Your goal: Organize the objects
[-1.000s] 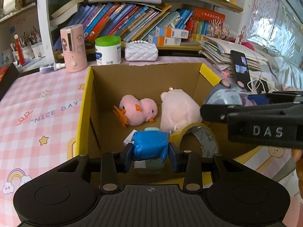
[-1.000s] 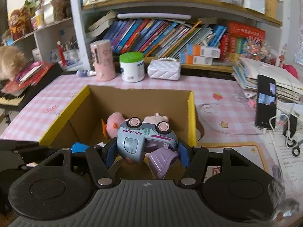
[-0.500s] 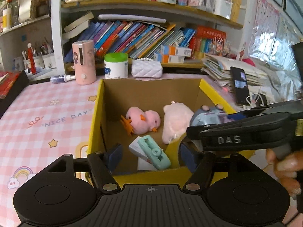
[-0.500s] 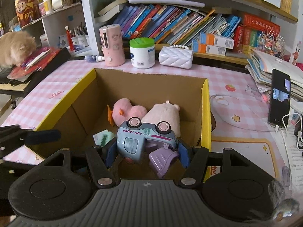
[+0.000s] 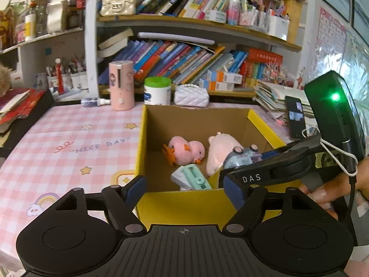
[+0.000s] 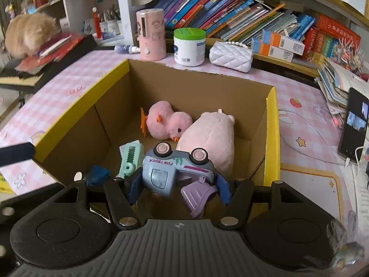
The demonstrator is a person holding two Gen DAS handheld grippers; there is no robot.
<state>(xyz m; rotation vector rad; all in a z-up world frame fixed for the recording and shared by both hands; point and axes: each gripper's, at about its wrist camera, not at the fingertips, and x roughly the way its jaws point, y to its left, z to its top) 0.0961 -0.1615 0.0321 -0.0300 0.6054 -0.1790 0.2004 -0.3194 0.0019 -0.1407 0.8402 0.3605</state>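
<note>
An open cardboard box [image 5: 141, 138] with yellow rims [image 6: 272, 124] stands on the pink checked table. Inside lie a pink chick plush [image 5: 185, 150] [image 6: 167, 122], a pale pink plush [image 5: 219, 147] [image 6: 212, 136] and a mint green stapler [image 5: 194, 177] [image 6: 130, 159]. My left gripper [image 5: 184, 190] is open and empty, at the box's near wall. My right gripper [image 6: 178, 184] is shut on a blue toy truck [image 6: 177, 170], held upside down over the box's near right part; the truck also shows in the left wrist view [image 5: 242, 157].
Behind the box stand a pink dispenser [image 5: 121, 85], a green-lidded white jar [image 5: 158, 90] and a white quilted purse [image 5: 191, 94]. A phone [image 6: 355, 133] and stacked papers lie to the right. Bookshelves rise at the back. A black case with red books [image 6: 53, 55] sits far left.
My left gripper let the stapler fall into the box, opened and drew back to the near wall. My right gripper moved forward over the box with the truck.
</note>
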